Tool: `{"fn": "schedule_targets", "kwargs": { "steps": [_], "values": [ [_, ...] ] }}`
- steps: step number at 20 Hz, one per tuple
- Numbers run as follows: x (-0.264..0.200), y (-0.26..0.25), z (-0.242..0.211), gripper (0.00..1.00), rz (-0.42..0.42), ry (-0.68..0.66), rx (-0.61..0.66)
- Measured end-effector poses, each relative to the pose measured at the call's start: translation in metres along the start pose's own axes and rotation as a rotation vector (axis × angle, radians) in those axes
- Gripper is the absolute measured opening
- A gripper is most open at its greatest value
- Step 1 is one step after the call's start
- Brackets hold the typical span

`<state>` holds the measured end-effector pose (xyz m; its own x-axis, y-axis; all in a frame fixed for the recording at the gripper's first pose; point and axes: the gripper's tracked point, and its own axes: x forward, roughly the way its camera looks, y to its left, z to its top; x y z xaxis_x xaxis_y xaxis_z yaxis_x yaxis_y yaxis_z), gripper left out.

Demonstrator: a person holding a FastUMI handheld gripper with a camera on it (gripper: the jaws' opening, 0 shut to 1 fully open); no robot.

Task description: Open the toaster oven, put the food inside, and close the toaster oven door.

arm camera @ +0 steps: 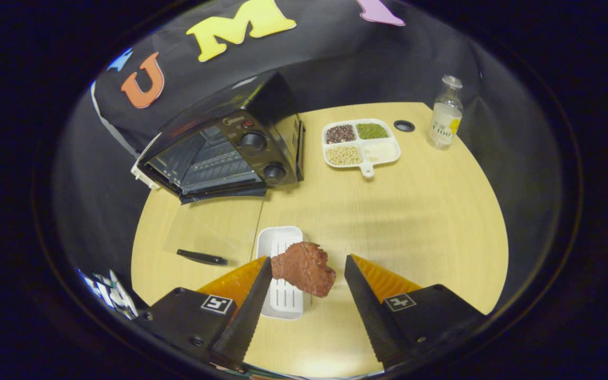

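Gripper view: gripper (307, 259) fingers spread wide, holding nothing. Brown chunk of food (304, 267) sits between the fingertips, nearer the left one, gap on the right; contact on the left can't be confirmed. Food lies partly over the right edge of a white slotted tray (281, 295) on the wooden table (415, 211).

Toaster oven (225, 142) well beyond the fingers, toward the back left of the table. Its glass door is folded down flat on the table, with the black door handle (201, 257) just left of the tray. Wire rack visible inside; can't tell if anything is on it.

Right of the oven: white divided dish (361, 143), four compartments: dark beans, green beans, pale beans, white grains. Clear bottle (445, 113) farther right.
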<state>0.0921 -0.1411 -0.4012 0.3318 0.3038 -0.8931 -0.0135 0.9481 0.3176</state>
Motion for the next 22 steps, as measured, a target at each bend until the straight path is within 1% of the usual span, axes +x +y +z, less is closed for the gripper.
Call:
{"fn": "schedule_targets", "kwargs": {
  "steps": [2,6,8,10,11,12,13,15,19,22],
  "values": [
    [0.002,0.005,-0.007,0.78,0.054,0.028,0.03],
    [0.009,-0.002,-0.015,0.58,0.074,0.047,0.053],
    [0.014,-0.006,-0.027,0.47,0.085,0.089,0.08],
    [0.017,-0.006,-0.027,0.45,0.107,0.084,0.113],
    [0.013,0.001,-0.025,0.31,0.138,0.068,0.126],
    [0.007,0.009,-0.025,0.27,0.17,0.063,0.115],
    [0.0,0.016,-0.026,0.17,0.181,0.056,0.096],
    [-0.011,0.019,-0.025,0.11,0.137,0.031,0.045],
    [-0.036,0.039,-0.019,0.1,0.095,-0.032,-0.05],
    [-0.052,0.055,-0.011,0.1,0.029,-0.097,-0.146]
  ]
}}
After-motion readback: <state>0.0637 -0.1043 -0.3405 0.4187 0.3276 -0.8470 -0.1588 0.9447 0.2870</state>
